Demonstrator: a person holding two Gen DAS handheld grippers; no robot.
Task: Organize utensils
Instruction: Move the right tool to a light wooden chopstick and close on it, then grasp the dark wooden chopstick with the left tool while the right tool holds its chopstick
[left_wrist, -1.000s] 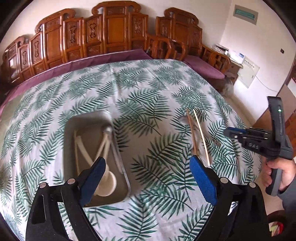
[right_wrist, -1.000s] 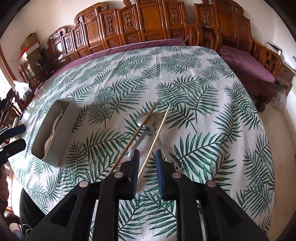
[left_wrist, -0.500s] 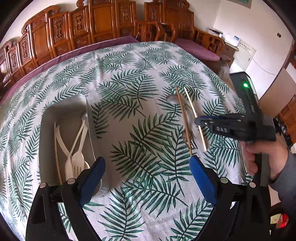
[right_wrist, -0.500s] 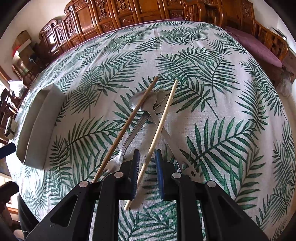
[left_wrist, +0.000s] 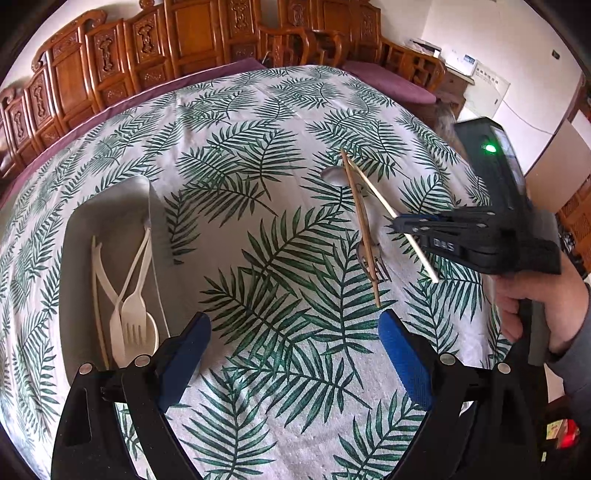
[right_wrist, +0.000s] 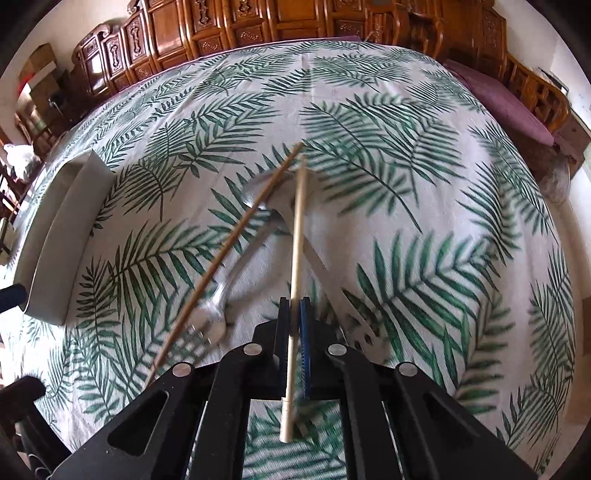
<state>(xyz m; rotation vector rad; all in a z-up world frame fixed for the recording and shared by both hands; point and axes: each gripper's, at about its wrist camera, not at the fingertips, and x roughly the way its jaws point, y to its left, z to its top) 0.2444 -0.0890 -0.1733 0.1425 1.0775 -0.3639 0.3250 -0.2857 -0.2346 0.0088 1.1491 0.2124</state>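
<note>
My right gripper (right_wrist: 293, 306) is shut on a pale chopstick (right_wrist: 298, 229), gripping it near its thick end; the tip still rests on the pile. A brown chopstick (right_wrist: 229, 254) lies beside it across a metal fork (right_wrist: 210, 317) and a metal spoon (right_wrist: 258, 192), with another flat metal utensil (right_wrist: 343, 295) to the right. In the left wrist view, the right gripper (left_wrist: 397, 225) pinches the pale chopstick (left_wrist: 376, 195). My left gripper (left_wrist: 293, 332) stands open and empty over the tablecloth, between the grey tray (left_wrist: 74, 258) and the pile. White plastic cutlery (left_wrist: 135, 317) lies in the tray.
A palm-leaf tablecloth (left_wrist: 266, 155) covers the round table. Carved wooden chairs (left_wrist: 192, 40) with purple cushions ring its far side. A hand (left_wrist: 535, 306) holds the right gripper's handle past the table's right edge. The tray (right_wrist: 62, 229) sits at the left.
The right gripper dropped to the pile and its jaws shut on the pale chopstick. The left gripper sank closer to the table, and the tray slid left in its view.
</note>
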